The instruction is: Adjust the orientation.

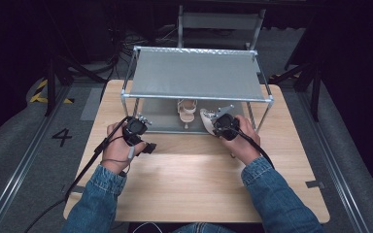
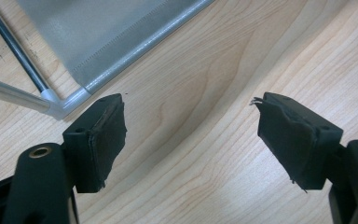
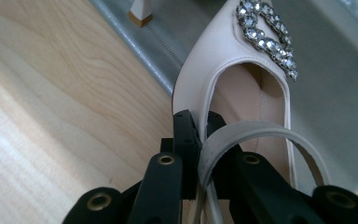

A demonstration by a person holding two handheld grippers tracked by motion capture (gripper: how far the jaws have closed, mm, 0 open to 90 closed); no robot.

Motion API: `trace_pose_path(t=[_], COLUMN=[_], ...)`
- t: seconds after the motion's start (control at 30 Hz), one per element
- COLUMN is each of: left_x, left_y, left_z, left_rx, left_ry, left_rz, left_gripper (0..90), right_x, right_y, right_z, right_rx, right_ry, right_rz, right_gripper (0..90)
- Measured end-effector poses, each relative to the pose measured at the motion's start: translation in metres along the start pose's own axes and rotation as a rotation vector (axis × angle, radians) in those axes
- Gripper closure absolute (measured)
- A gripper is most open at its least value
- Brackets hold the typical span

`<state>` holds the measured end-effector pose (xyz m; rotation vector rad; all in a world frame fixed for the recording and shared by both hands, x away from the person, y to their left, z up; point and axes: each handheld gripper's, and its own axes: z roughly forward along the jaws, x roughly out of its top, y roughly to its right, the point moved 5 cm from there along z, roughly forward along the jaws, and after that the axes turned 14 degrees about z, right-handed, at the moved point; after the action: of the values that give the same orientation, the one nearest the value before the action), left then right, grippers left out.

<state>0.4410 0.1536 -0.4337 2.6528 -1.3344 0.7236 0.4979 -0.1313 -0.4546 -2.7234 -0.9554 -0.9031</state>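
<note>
The right gripper (image 3: pixel 204 140) is clamped on the side wall of a cream slingback pump (image 3: pixel 223 65), with the shoe's heel strap looping just past the jaws. The pump has a pointed toe and a rhinestone buckle (image 3: pixel 266 38) on top. It hangs over the front edge of the grey fabric lower shelf (image 3: pixel 335 93) of a metal-framed shoe rack (image 1: pixel 196 98), its toe pointing in over the shelf. In the high view the right gripper (image 1: pixel 212 124) holds this pump (image 1: pixel 207 118) at the rack's front rail, right of centre. A second cream shoe (image 1: pixel 187 109) stands on the lower shelf just to the left of it.

The left gripper (image 2: pixel 191 135) has its jaws spread wide with nothing between them, over the bare wooden table (image 2: pixel 205 84) near the rack's front left corner post (image 2: pixel 51 100).
</note>
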Motion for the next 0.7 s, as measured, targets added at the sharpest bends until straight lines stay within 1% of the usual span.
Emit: trace_pose_path(t=[0.03,0.13,0.23,0.27,0.3,0.33,0.37,0.43,0.47,0.5,0.53,0.57,0.67,0.7], left_x=[0.001,0.002,0.001,0.001,0.001,0.002,0.002,0.003,0.004,0.005,0.007,0.007,0.010,0.010], left_y=[-0.001,0.000,0.000,0.000,0.000,0.000,-0.001,-0.001,-0.001,-0.001,0.000,0.000,0.000,-0.001], left_z=[0.000,-0.001,-0.001,-0.001,-0.001,-0.002,-0.002,-0.002,-0.002,-0.002,-0.001,-0.001,0.000,0.001], left_rx=[0.004,0.001,-0.001,-0.001,-0.001,0.002,0.003,0.001,0.006,0.009,0.004,0.004,-0.001,-0.002], left_ry=[0.005,0.010,0.009,0.008,0.010,0.016,0.018,0.023,0.020,0.019,0.025,0.025,0.021,0.020], left_rz=[0.007,0.007,0.008,0.007,0.008,0.014,0.016,0.012,0.012,0.017,0.019,0.019,0.026,0.030], left_gripper=[24.0,24.2,24.2,24.2,24.3,24.4,24.6,24.6,24.5,24.5,24.5,24.4,24.4,24.4], right_x=[0.001,0.003,0.004,0.005,0.005,0.006,0.007,0.008,0.007,0.007,0.007,0.007,0.002,0.000], right_y=[0.001,0.002,0.002,0.002,0.001,0.001,-0.001,-0.002,-0.002,-0.001,-0.001,-0.001,-0.001,-0.001], right_z=[0.001,0.006,0.008,0.009,0.009,0.010,0.009,0.004,0.002,-0.004,-0.008,-0.008,-0.020,-0.026], right_rx=[-0.002,-0.011,-0.004,-0.005,0.010,0.015,0.028,0.028,0.027,0.035,0.046,0.046,0.072,0.078], right_ry=[0.003,0.001,0.000,0.004,0.015,0.031,0.048,0.072,0.074,0.086,0.094,0.094,0.105,0.115], right_rz=[-0.003,0.007,0.009,0.006,0.004,-0.003,-0.002,-0.001,0.001,0.025,0.038,0.038,0.048,0.051], right_gripper=[84.8,84.6,83.7,81.5,75.9,70.3,66.8,60.9,59.6,55.7,54.6,54.6,48.8,48.3])
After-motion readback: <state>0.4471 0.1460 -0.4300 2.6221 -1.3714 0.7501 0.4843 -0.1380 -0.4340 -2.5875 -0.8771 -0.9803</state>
